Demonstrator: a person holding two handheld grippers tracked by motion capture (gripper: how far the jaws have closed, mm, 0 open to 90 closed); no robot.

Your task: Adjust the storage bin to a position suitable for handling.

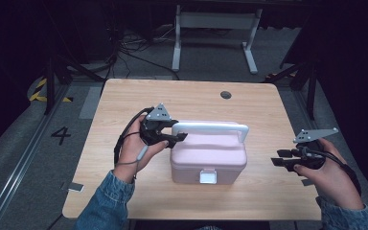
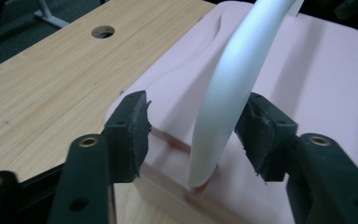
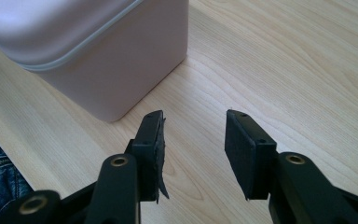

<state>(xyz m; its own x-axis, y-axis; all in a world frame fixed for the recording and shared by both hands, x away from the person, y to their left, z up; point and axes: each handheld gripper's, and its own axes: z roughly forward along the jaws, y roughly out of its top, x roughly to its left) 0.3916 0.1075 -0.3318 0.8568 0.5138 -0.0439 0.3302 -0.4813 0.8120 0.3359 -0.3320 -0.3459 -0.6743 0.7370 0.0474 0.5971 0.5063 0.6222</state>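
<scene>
Left claw: the left claw (image 1: 178, 137) sits at the left end of the pink box, middle of the high view; its jaws stand apart on either side of the white handle (image 2: 233, 88). In the left gripper view (image 2: 193, 135) a gap shows between the handle and the left jaw, while the right jaw is close against it; I cannot tell whether it touches. Released, not clamped.

Right claw: the right claw (image 1: 279, 158) is at the right of the high view, well apart from the box, jaws spread with nothing between them. In the right gripper view (image 3: 193, 151) only bare wood lies between the jaws.

Hands: the left hand (image 1: 136, 143) and right hand (image 1: 328, 175) come in from the bottom of the frame in denim sleeves.

Box: the pink box (image 1: 208, 158) stands at the middle of the surface, lid down, a white latch (image 1: 208, 177) on its near face, its handle raised along the top. In the right gripper view its corner (image 3: 116, 60) fills the upper left.

Surface: light wood surface (image 1: 124, 96), with a round hole (image 1: 225, 95) near the far edge.
</scene>
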